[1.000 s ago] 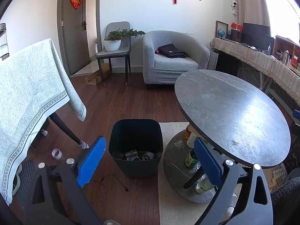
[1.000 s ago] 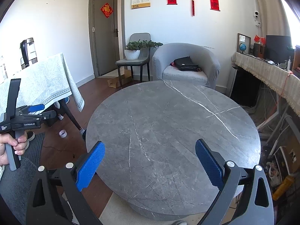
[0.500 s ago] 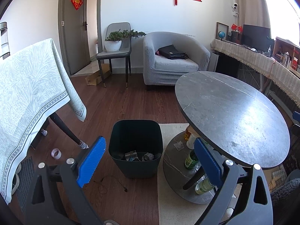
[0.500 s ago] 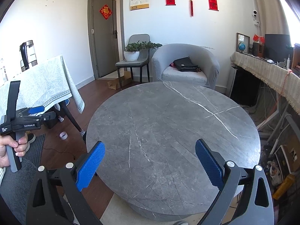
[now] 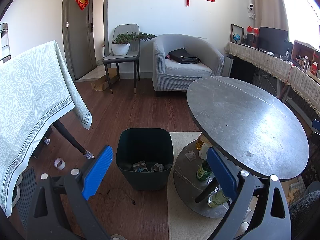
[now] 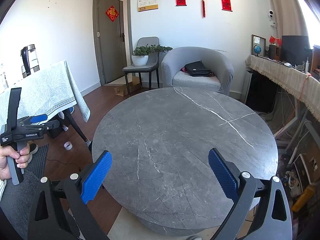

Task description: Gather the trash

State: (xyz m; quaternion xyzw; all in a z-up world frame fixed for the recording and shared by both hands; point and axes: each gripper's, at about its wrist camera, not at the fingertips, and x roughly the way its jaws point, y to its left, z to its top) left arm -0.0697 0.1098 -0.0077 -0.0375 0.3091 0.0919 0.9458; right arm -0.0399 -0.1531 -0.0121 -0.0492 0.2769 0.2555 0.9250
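A dark green trash bin (image 5: pixel 144 152) stands on the wood floor beside the round grey stone table (image 5: pixel 246 120). Crumpled paper and wrappers (image 5: pixel 149 166) lie at its bottom. My left gripper (image 5: pixel 160 160) hovers open above and in front of the bin, nothing between its blue pads. My right gripper (image 6: pixel 160 167) is open over the bare top of the round table (image 6: pixel 186 132). The left gripper (image 6: pixel 34 124) also shows at the left of the right wrist view, held in a hand (image 6: pixel 10 160). A crumpled scrap (image 5: pixel 190 155) lies on the table's lower shelf.
Bottles (image 5: pixel 203 172) stand on the lower shelf under the table. A cloth-covered table (image 5: pixel 30 92) is at left, a tape roll (image 5: pixel 59 163) on the floor beneath it. A grey armchair (image 5: pixel 186 64) with a black bag, a chair with a plant (image 5: pixel 122 46), and a cluttered sideboard (image 5: pixel 280 64) line the far side.
Both views have shifted only slightly; the left gripper has drifted a little back and up from the bin. Both grippers stay open and empty.
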